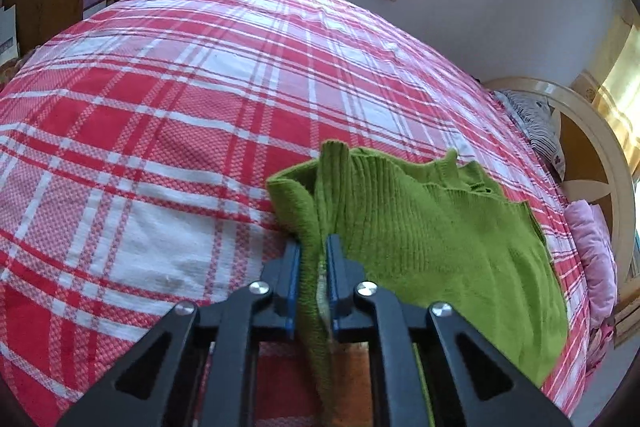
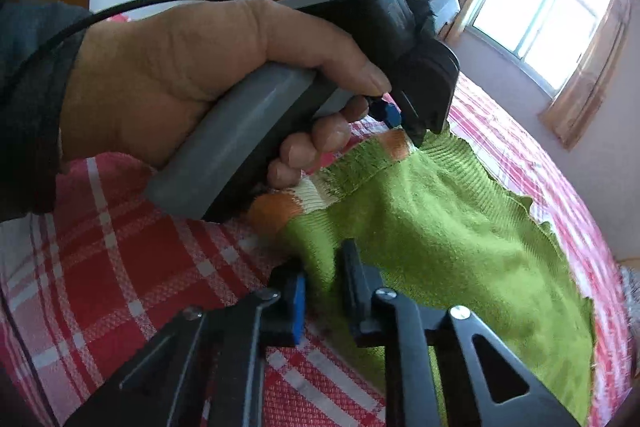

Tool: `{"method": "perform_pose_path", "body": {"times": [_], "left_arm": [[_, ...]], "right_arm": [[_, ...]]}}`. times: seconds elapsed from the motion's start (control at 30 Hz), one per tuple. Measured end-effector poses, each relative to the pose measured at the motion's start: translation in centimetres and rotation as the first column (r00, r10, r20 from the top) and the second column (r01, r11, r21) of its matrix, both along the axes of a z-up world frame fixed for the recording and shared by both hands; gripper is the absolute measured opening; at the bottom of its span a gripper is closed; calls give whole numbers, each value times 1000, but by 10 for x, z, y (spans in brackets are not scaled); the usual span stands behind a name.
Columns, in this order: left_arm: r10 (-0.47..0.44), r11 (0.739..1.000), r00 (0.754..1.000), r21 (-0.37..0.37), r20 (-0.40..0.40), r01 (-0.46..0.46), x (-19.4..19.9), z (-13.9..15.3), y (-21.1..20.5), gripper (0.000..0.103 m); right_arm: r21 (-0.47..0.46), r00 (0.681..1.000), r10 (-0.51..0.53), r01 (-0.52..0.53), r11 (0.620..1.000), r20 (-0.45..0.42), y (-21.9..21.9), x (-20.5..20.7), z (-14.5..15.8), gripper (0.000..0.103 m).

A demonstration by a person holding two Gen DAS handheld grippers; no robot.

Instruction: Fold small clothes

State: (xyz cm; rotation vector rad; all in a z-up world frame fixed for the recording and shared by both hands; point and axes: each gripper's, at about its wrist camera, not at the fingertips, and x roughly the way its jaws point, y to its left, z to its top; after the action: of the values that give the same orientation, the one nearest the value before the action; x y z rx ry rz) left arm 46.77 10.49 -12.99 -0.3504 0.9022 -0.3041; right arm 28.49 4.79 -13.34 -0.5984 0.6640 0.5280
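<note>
With each hand-held gripper, left (image 1: 313, 247) and right (image 2: 326, 267), pinching the green sweater's (image 1: 432, 227) near edge, lift both evenly and lay it far across the bed (image 1: 160, 87).

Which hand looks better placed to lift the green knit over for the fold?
Probably the left. The left gripper is shut on a bunched edge of the green sweater. The right gripper also pinches the sweater, but its hold looks less clear.
</note>
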Motion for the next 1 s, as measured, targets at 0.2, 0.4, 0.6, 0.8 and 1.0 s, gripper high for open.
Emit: {"method": "perform_pose_path", "body": {"times": [0.2, 0.4, 0.6, 0.8, 1.0], "left_arm": [[19, 999, 1000, -30, -13, -20, -3, 9, 3, 11], [30, 998, 1000, -52, 0, -30, -5, 27, -2, 11], [31, 998, 999, -47, 17, -30, -9, 46, -12, 11], [26, 999, 999, -35, 47, -24, -13, 67, -30, 10], [17, 999, 996, -33, 83, -14, -14, 91, -56, 10]], "right_arm": [[174, 998, -19, 29, 984, -58, -33, 7, 18, 8], [285, 996, -36, 60, 957, -86, -64, 11, 31, 7], [396, 991, -47, 92, 914, -121, -100, 19, 38, 7], [480, 990, -59, 112, 870, -124, -138, 21, 46, 7], [552, 988, -91, 146, 821, -126, -167, -2, 60, 7]]}}
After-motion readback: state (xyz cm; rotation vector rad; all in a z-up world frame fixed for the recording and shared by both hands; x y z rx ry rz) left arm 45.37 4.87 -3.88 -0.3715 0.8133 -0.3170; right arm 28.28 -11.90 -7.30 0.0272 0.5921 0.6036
